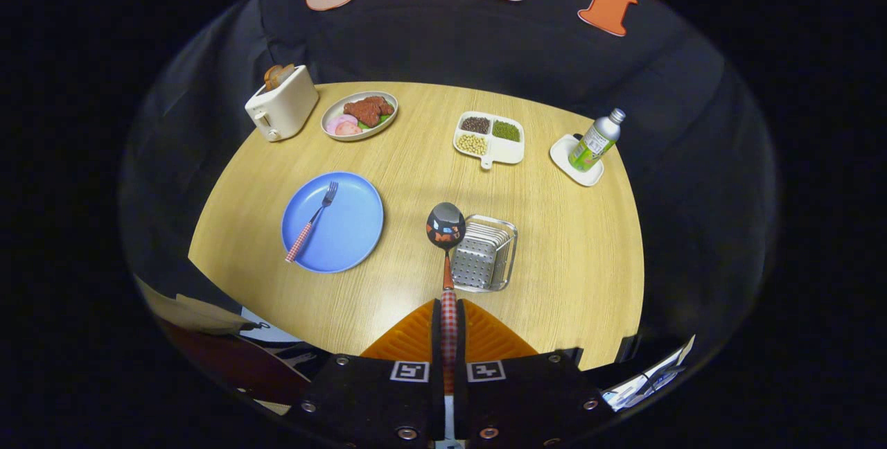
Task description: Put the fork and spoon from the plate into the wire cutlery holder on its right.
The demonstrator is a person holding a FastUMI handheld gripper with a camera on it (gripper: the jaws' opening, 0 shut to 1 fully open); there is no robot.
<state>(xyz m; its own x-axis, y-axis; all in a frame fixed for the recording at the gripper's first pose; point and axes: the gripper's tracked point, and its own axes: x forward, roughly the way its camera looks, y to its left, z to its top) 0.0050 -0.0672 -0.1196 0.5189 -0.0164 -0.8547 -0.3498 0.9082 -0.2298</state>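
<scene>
The jaws are clamped together on the checked handle of the spoon (445,225), which sticks out straight ahead of them with its dark bowl raised above the bench (554,262), so the gripper (449,321) is carrying the first utensil across. The spoon's bowl hangs just at the left edge of the wire cutlery holder (488,253), a small metal basket with a perforated insert, standing to the right of the blue plate (346,234). The fork (313,220) lies on that plate, tines pointing away and handle toward the near rim, untouched. The step in hand looks like the spoon's delivery: the next move probably calls for shifting a little to the right so the bowl sits over the holder's opening, tipping the spoon downward, and only then parting the jaws, since a release from here could drop it against the rim. The fork remains to be fetched after that
</scene>
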